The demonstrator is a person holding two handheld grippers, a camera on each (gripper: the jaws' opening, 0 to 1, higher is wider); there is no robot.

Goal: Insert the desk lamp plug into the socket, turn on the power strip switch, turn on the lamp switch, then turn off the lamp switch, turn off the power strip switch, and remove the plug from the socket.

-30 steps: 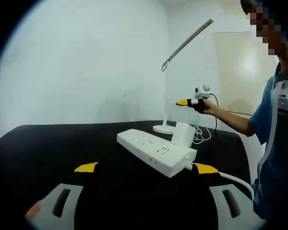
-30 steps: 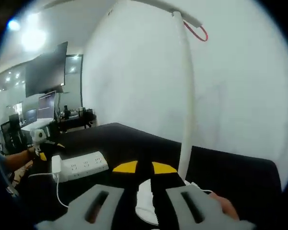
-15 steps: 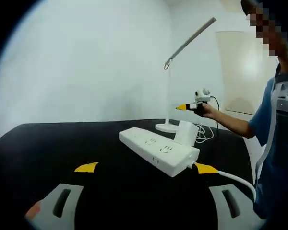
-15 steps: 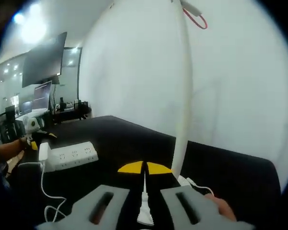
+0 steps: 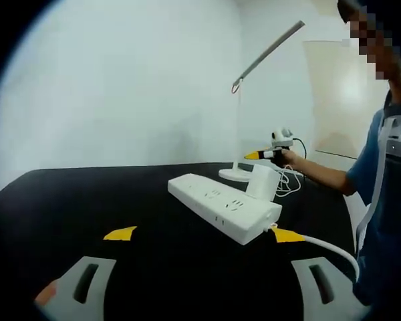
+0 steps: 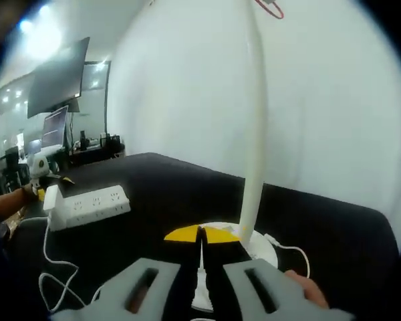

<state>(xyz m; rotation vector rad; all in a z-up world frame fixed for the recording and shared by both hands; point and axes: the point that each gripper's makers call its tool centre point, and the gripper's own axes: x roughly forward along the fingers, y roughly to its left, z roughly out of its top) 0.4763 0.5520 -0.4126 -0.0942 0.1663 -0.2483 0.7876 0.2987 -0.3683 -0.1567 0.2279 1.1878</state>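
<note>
A white power strip [image 5: 220,204] lies on the black table [image 5: 67,200], with the lamp's white plug block [image 5: 262,182] standing in its far end. Behind it rises the white desk lamp [image 5: 235,174], arm slanting up to the right. My left gripper [image 5: 204,234] stands wide open in front of the strip, holding nothing. In the left gripper view my right gripper [image 5: 260,154] hovers by the lamp base. In the right gripper view my right gripper [image 6: 201,234] is shut, yellow tips together just over the round lamp base [image 6: 257,249], beside the pole [image 6: 254,134]. Power strip [image 6: 90,204] lies far left.
The strip's white cable [image 5: 327,247] runs off to the right. The lamp cord [image 6: 53,267] loops loosely on the table near the strip. A person in a blue top [image 5: 387,187] stands at the table's right side. Monitors and desks [image 6: 60,100] fill the room behind.
My right gripper's jaws have gone from slightly apart to shut, and it has moved in toward the lamp base. My left gripper has stayed open, almost still.
</note>
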